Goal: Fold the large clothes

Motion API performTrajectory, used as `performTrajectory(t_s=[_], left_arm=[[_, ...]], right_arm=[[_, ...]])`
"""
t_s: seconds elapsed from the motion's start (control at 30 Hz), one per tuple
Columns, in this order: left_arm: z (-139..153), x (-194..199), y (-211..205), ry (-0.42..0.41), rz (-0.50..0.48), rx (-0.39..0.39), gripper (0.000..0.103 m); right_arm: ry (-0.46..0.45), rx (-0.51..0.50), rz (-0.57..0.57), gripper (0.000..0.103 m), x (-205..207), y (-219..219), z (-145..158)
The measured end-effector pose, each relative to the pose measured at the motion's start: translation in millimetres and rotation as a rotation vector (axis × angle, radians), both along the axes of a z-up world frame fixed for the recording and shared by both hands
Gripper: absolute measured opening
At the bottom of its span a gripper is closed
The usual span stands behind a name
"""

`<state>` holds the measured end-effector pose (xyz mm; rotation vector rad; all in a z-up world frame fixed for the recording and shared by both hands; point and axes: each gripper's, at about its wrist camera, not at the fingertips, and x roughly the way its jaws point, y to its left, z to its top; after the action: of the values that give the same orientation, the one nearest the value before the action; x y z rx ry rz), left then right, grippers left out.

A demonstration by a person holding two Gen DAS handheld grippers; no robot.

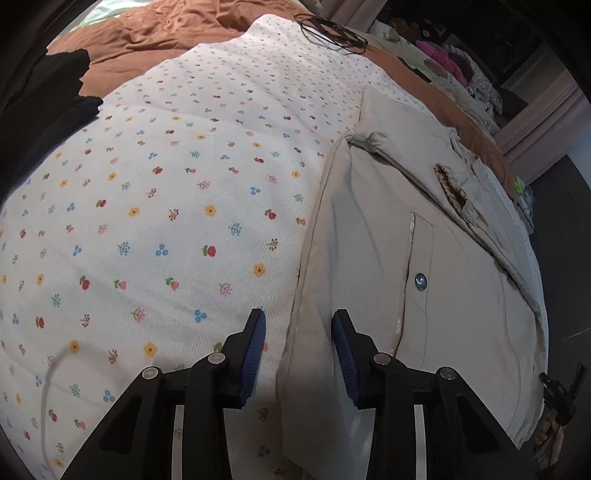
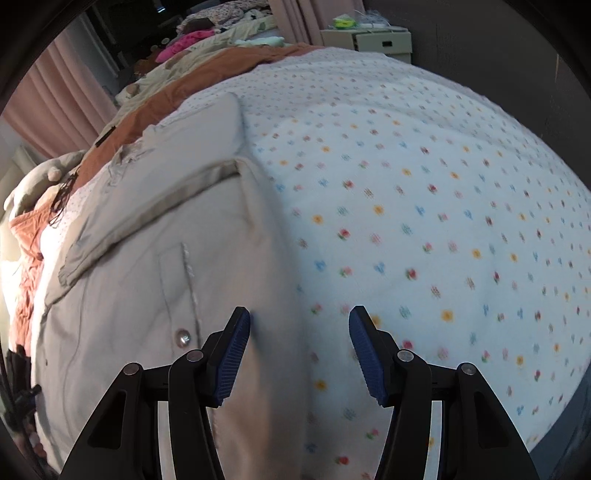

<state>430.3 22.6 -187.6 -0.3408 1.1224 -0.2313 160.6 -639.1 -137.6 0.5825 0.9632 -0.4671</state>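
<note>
A large beige garment [image 1: 443, 280] with a metal snap button [image 1: 420, 281] lies partly folded on a white flowered quilt [image 1: 166, 184]. My left gripper [image 1: 298, 325] is open, its jaws astride the garment's left edge, holding nothing. In the right wrist view the same beige garment [image 2: 147, 258] lies at the left on the quilt [image 2: 424, 203], with a folded sleeve across it. My right gripper [image 2: 300, 321] is open over the garment's right edge, empty. That view is motion-blurred.
A brown blanket [image 1: 147, 40] lies beyond the quilt, with a black wire hanger [image 1: 332, 33] at its far edge. Black clothes [image 1: 44, 96] lie at far left. Piled clothes [image 2: 192, 40] and a cream bedside box [image 2: 380, 40] stand beyond the bed.
</note>
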Motion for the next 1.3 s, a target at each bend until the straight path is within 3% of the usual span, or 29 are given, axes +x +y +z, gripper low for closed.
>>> performTrajectory(t_s=[0.13,0.4,0.47,0.87,1.3], left_arm=[[-2.0,-2.6,-1.0,0.013,-0.026,-0.028,0.025],[-5.3,-19.6,1.1,0.033,-0.059,-0.102,0.025],[-5.5,-24.1,2.6,0.042,-0.066,-0.122,0.025],[-7.6,-35.6,6.5,0.059,-0.107,-0.185,0.025],[-15.4,-18.1,-3.4,0.059,-0.115,-0.244,0.019]], right_arm=[[-0.034,0.065,0.005,0.056,-14.2,-0.5,-12.5],[-0.161,0.241,0.082,0.053,-31.9,20.3,-23.1],[-0.177,0.274,0.102,0.048,-33.3,28.0,-27.0],[-0.22,0.417,0.188,0.043,-50.5,56.9,-36.2],[-0.277,0.501,0.117,0.039,-41.6,64.1,-47.5]])
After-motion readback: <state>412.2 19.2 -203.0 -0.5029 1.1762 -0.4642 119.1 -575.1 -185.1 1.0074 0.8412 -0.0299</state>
